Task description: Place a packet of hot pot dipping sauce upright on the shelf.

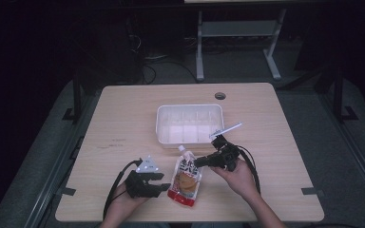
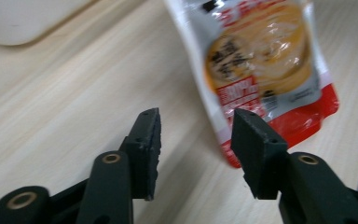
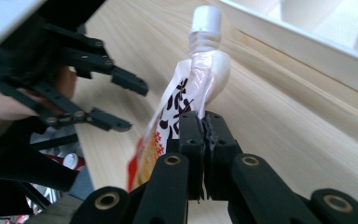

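the pouch (image 1: 186, 176) lies flat on the counter (image 1: 123, 118) near its front edge, between the two grippers, with its white cap end pointing toward the bin (image 1: 164, 133) and its red bottom end toward the person. the right gripper (image 1: 201, 162) is clenched on the pouch's upper edge just below the spout; in the right gripper view the black jaws are pressed together with the film pinched between them, and the neck and cap (image 3: 206, 18) rise past the fingertips. the left gripper (image 1: 164, 183) sits just beside the pouch's lower left edge with its jaws spread and nothing between them; in the left gripper view one fingertip overlaps the red bottom corner of the pouch (image 2: 261, 60), though whether it touches there i cannot tell.

so the grasp looks made but the move not yet begun: the pouch has not left the counter, and what seems left is lifting it and setting it in the bin (probably the goal, given how near it stands).

the bin is a white, open-topped plastic box near the middle of the counter, just behind the pouch. it seems to hold nothing, though its pale, dividing ribs and glare make the bottom hard to read.
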`<state>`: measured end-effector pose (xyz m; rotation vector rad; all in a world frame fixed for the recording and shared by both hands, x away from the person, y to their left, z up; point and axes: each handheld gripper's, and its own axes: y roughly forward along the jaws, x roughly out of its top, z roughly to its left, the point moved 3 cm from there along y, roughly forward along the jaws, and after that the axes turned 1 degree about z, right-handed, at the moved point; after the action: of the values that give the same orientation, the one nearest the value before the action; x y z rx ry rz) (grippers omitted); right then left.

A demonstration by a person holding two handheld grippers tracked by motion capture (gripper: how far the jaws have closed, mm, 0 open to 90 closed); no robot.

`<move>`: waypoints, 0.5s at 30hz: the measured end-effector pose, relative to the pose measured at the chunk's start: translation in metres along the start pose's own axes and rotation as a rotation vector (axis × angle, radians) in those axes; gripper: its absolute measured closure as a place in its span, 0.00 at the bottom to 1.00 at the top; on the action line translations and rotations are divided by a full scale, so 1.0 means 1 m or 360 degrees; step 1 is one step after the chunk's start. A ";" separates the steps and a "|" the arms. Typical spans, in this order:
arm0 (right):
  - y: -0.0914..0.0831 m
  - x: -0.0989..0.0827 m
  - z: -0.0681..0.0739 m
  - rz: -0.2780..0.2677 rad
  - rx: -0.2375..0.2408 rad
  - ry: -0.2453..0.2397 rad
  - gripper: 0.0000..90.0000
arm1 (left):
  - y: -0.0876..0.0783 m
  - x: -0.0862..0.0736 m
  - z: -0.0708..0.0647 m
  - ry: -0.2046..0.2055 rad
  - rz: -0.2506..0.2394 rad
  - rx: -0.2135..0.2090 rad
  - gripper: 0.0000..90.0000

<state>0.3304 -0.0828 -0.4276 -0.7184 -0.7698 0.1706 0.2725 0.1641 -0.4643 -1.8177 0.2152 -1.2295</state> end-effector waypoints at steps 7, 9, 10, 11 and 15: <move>-0.010 0.005 0.019 -0.0024 0.0023 -0.0043 0.97 | -0.006 -0.005 0.009 -0.0031 0.0002 0.0069 0.53; -0.013 0.007 0.024 -0.0034 0.0030 -0.0049 0.97 | -0.008 -0.006 0.011 -0.0042 -0.0007 0.0077 0.53; -0.015 0.007 0.025 -0.0035 0.0035 -0.0054 0.97 | -0.008 -0.007 0.012 -0.0045 -0.0011 0.0084 0.53; -0.018 0.009 0.028 -0.0047 0.0039 -0.0053 0.97 | -0.010 -0.008 0.014 -0.0056 -0.0017 0.0092 0.53; -0.025 0.013 0.034 -0.0080 0.0042 -0.0047 0.97 | -0.011 -0.010 0.018 -0.0064 -0.0011 0.0123 0.53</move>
<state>0.3133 -0.0779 -0.3871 -0.6725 -0.8117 0.1459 0.2785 0.1859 -0.4643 -1.7760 0.1371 -1.1895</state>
